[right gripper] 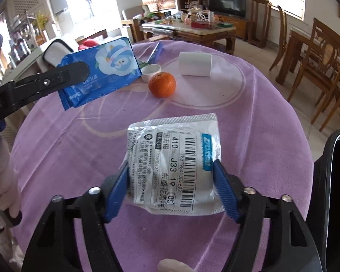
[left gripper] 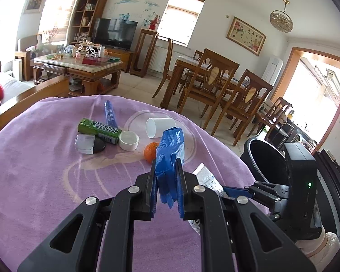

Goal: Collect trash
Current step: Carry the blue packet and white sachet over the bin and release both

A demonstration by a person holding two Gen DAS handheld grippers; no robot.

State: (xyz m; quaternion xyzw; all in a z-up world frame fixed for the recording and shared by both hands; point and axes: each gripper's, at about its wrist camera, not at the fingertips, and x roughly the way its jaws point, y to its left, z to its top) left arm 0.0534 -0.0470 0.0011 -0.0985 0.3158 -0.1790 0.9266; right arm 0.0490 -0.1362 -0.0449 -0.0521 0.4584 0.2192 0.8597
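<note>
My left gripper (left gripper: pixel 166 170) is shut on a blue wet-wipe pack (left gripper: pixel 170 151) and holds it above the purple tablecloth (left gripper: pixel 45 170); the pack also shows in the right wrist view (right gripper: pixel 102 72). My right gripper (right gripper: pixel 171 170) is closed around a silver-white courier bag (right gripper: pixel 174 165) with a barcode label, the blue pads touching both its sides. The bag's corner shows in the left wrist view (left gripper: pixel 206 176). A black trash bin (left gripper: pixel 267 161) stands at the table's right edge.
On the cloth lie an orange (left gripper: pixel 150 150), a tipped white cup (left gripper: pixel 161 127), a white lid (left gripper: pixel 129 140), a green Doublemint box (left gripper: pixel 99 130), a blue tube (left gripper: pixel 110 113) and a clear-and-black container (left gripper: pixel 89 144). Dining chairs (left gripper: pixel 215 79) stand beyond.
</note>
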